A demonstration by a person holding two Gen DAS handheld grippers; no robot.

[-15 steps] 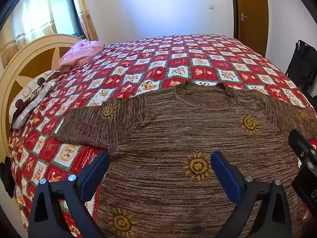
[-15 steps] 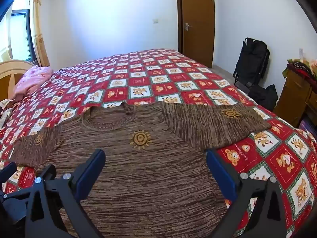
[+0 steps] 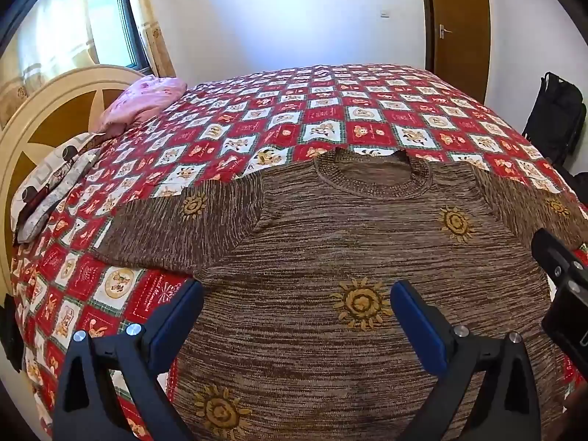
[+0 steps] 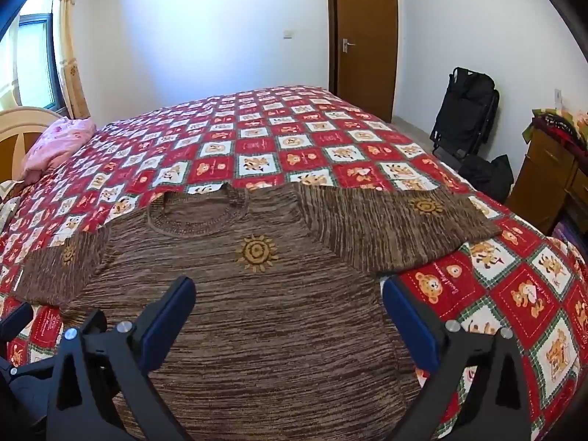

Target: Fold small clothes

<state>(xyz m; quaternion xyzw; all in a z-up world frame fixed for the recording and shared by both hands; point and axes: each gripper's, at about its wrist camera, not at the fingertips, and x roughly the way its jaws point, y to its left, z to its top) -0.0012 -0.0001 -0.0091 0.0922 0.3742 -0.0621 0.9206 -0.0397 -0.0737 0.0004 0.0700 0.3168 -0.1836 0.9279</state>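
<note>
One brown sweater [image 3: 349, 250] lies flat on the bed's quilt [image 3: 330, 117], spreading from beneath toward twelve o'clock of my left gripper [image 3: 296, 316] and right gripper [image 4: 288, 312], both two spread wide, empty.

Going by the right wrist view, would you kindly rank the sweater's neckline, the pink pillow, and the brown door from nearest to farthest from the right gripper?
From the right gripper, open above the sweater:
1. Sweater's neckline, just ahead, slightly left.
2. Pink pillow, far left by the headboard.
3. Brown door, in the back wall beyond the bed, right of centre.
</note>
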